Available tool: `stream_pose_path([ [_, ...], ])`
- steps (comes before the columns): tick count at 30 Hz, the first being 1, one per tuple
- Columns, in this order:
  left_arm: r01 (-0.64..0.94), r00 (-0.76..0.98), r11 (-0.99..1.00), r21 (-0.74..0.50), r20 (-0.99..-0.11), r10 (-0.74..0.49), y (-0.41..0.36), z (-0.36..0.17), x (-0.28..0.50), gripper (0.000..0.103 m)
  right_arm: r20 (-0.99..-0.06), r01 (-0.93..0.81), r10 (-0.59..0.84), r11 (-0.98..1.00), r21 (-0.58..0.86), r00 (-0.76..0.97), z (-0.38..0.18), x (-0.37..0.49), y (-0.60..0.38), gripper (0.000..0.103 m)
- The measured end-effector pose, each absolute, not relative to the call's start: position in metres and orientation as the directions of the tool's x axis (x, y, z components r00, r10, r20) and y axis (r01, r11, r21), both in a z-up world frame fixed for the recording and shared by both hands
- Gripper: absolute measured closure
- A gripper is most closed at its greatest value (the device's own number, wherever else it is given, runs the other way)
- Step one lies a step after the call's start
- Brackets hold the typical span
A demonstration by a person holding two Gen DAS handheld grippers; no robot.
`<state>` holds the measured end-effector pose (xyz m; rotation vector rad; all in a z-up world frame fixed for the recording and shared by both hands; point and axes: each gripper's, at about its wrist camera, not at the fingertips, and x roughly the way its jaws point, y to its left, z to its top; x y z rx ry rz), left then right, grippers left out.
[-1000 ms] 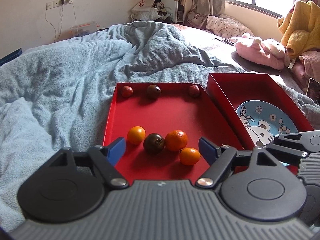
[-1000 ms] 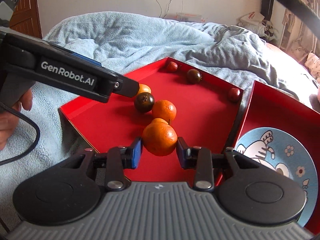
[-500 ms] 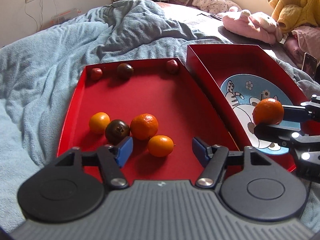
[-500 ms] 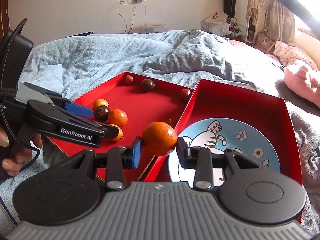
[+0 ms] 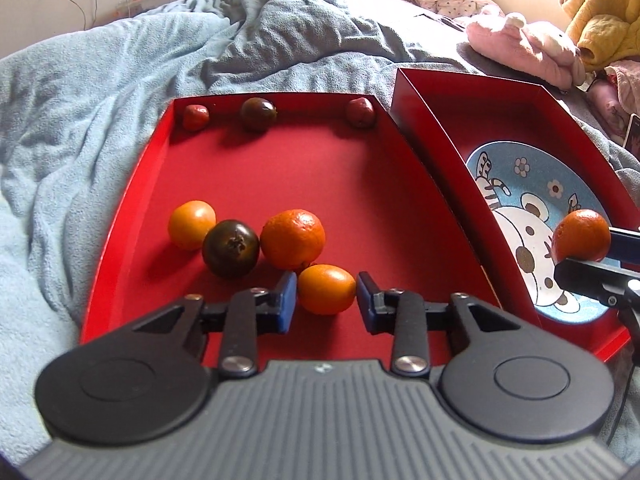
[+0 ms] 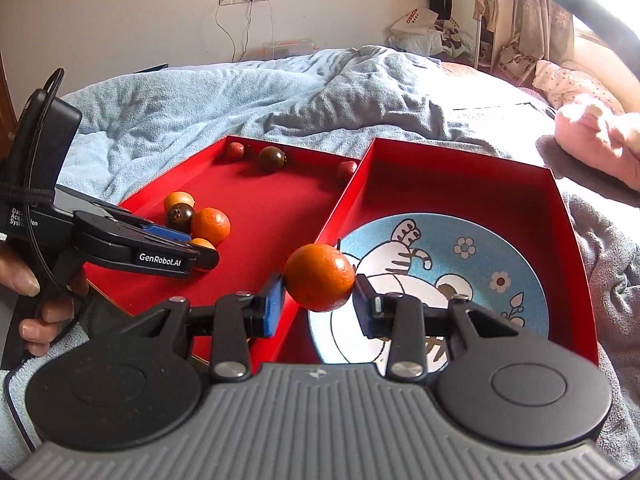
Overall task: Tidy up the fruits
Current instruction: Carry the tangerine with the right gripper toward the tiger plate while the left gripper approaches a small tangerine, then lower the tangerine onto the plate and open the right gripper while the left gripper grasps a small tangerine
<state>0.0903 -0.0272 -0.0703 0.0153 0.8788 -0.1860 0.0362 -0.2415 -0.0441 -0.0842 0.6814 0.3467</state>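
A shallow red tray (image 5: 280, 176) on the bed holds several fruits: a small orange kumquat (image 5: 327, 289), a tangerine (image 5: 293, 239), a dark round fruit (image 5: 231, 247) and a yellow-orange fruit (image 5: 192, 224) near the front, and three dark red fruits along the far wall. My left gripper (image 5: 326, 304) straddles the kumquat, jaws narrowly apart around it, still open. My right gripper (image 6: 319, 298) is shut on another tangerine (image 6: 320, 277) and holds it above the edge of the blue cartoon plate (image 6: 480, 264) in the right red box (image 6: 460, 176).
Rumpled blue blanket (image 5: 100, 80) surrounds both boxes. A pink plush toy (image 5: 520, 44) and yellow clothing (image 5: 604, 20) lie at the far right. A person's hand (image 6: 36, 300) holds the left gripper's handle in the right wrist view.
My left gripper has moved forward and narrowed its jaws around the kumquat. My right gripper has carried the tangerine from the tray to over the plate's edge.
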Motion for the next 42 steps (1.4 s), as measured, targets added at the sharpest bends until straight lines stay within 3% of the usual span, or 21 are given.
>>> stream_pose_path([
  [19, 0.186, 0.617, 0.98, -0.072, -0.768, -0.173, -0.028, -0.071, 0.088, 0.067, -0.652, -0.322, 0.265, 0.946, 0.034, 0.71, -0.047, 0.038, -0.243, 0.061],
  [42, 0.213, 0.675, 0.976, -0.057, -0.714, -0.188, -0.03, -0.056, 0.074, 0.067, -0.733, -0.097, 0.079, 0.995, 0.018, 0.675, -0.102, 0.08, -0.309, 0.06],
])
